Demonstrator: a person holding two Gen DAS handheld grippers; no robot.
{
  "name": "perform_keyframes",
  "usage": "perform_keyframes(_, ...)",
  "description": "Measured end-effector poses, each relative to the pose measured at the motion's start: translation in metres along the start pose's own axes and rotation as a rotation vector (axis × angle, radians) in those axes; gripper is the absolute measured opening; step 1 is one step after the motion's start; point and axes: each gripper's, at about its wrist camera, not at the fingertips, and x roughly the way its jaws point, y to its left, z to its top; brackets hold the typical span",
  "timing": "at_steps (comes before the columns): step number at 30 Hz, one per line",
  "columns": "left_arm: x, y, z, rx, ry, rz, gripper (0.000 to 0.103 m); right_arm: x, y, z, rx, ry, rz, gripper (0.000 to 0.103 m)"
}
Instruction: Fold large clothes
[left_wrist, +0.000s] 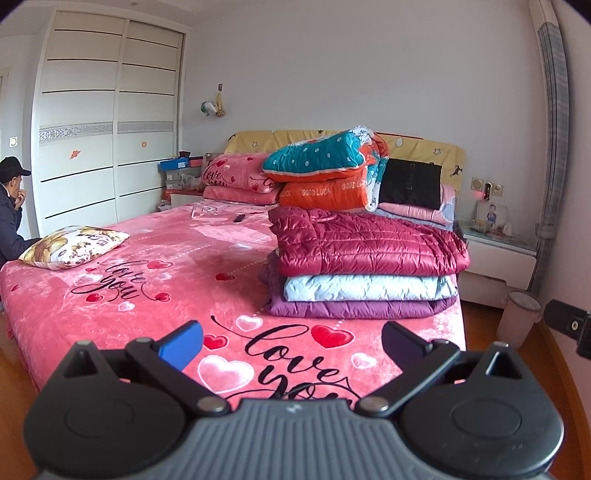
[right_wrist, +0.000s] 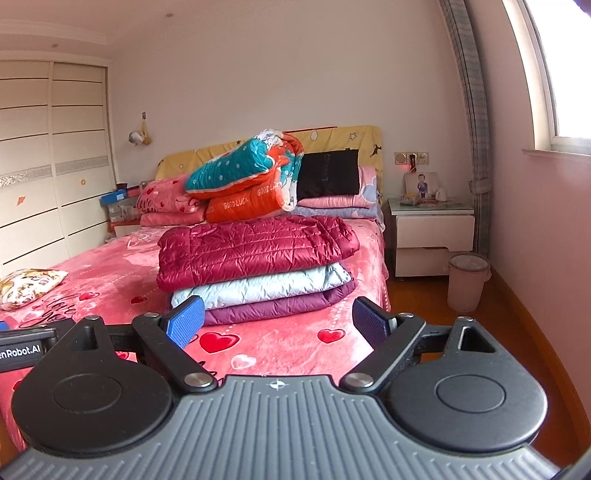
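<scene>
Left wrist view: my left gripper (left_wrist: 291, 341) gapes wide and empty, as does my right gripper (right_wrist: 277, 317); the folded jacket stack (left_wrist: 365, 266) lies beyond both, by the bed's (left_wrist: 166, 266) right edge.

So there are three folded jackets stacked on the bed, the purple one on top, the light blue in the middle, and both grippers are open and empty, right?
Not quite: the dark red jacket is on top, and the purple jacket lies at the bottom. The left wrist view shows it. The rest holds: the light blue jacket is in the middle, on the bed, and the left gripper and right gripper are open and empty.
</scene>
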Motion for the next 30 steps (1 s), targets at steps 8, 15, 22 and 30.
perform_keyframes(8, 0.002, 0.002, -0.001, -0.003, 0.008, -0.001, 0.102, 0.005, -0.003, -0.001, 0.022, -0.007, -0.008, 0.103)
perform_keyframes(15, 0.003, 0.002, -0.003, 0.001, 0.008, 0.001, 0.102, 0.009, 0.002, -0.004, 0.002, 0.003, -0.001, 0.103)
perform_keyframes(22, 0.004, 0.002, -0.004, 0.006, 0.015, 0.003, 0.102, 0.014, -0.002, -0.003, -0.007, 0.018, 0.012, 0.103)
perform_keyframes(30, 0.007, 0.003, -0.007, 0.008, 0.021, 0.011, 0.102, 0.024, -0.006, -0.005, -0.023, 0.037, 0.021, 0.103)
